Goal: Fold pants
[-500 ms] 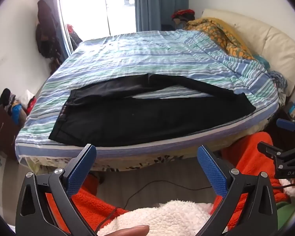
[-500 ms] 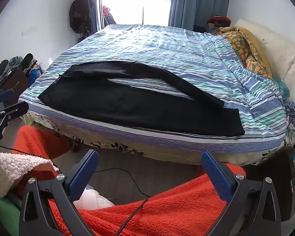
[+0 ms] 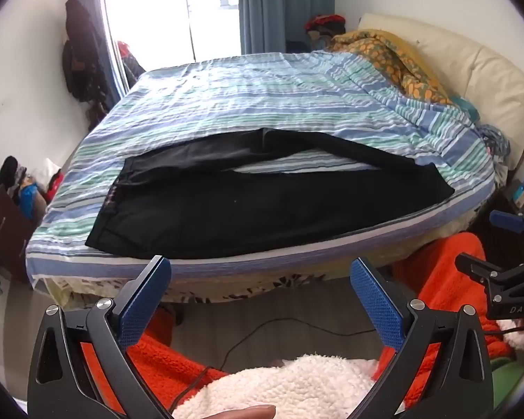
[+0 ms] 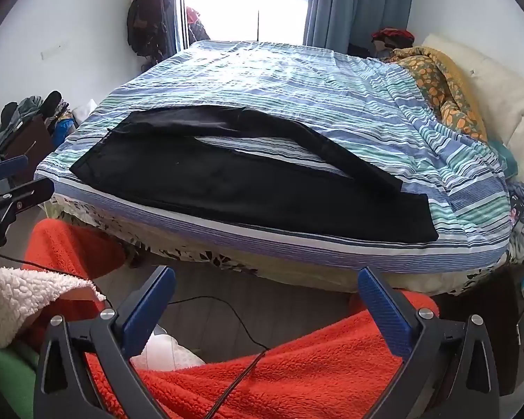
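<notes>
Left claw: jaws spread wide, nothing between the blue pads. It hangs off the near edge of the bed, over the floor, clear of the fabric. In its own view the right claw shows at 3 o'clock, low and to the side.

Right claw: jaws likewise wide apart, holding nothing, also short of the mattress edge. The left claw appears in the right wrist view at 9 o'clock.

Below both claws: an orange fleece garment with a white fleece cuff, and a thin black cable running over the grey floor.

Black pants lie flat on the striped bedsheet, along the near side of the bed, close to its edge. Long axis runs left to right, roughly parallel to the mattress edge: waistband at 9 o'clock, leg hems at 3 o'clock. The near leg lies straight and broad. The far leg bows away toward 12 o'clock, leaving a narrow wedge of sheet visible between the legs; the two close together again near the hems.

Beyond the pants, toward 12 o'clock, striped sheet runs to a bright window with a blue curtain. At 2 o'clock, an orange-patterned quilt bunched against the cream headboard. At 10 o'clock, dark clothing hangs on the wall.
</notes>
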A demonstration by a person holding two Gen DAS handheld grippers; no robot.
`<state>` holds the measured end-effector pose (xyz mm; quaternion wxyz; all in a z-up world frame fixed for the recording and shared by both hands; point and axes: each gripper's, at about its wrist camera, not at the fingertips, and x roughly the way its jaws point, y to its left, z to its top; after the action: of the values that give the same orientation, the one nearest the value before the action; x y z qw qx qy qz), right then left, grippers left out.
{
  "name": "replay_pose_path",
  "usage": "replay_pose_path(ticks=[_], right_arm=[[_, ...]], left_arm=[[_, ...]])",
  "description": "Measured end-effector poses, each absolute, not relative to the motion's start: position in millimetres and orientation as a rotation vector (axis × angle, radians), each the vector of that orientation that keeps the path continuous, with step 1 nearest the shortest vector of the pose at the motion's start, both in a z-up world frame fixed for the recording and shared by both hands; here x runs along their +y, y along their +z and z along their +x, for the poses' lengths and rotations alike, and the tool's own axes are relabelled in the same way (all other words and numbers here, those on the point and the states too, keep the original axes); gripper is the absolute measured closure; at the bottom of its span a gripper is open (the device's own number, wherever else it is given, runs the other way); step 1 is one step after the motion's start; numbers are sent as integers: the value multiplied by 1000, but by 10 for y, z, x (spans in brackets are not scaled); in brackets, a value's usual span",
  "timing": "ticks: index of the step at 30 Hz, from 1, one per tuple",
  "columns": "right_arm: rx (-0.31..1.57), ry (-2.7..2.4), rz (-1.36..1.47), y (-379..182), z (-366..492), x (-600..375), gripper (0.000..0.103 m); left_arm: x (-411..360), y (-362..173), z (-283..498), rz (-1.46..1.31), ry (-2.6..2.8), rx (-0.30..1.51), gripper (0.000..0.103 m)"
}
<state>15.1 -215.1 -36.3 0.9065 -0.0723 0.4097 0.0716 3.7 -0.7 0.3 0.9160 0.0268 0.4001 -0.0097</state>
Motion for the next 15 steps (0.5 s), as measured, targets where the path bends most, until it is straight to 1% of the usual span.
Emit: replay_pose_path(ticks=[15], right_arm=[[853, 155, -151, -455, 144, -2136, 0]], left_arm=[[-5, -25, 17, 49, -23, 832, 1]])
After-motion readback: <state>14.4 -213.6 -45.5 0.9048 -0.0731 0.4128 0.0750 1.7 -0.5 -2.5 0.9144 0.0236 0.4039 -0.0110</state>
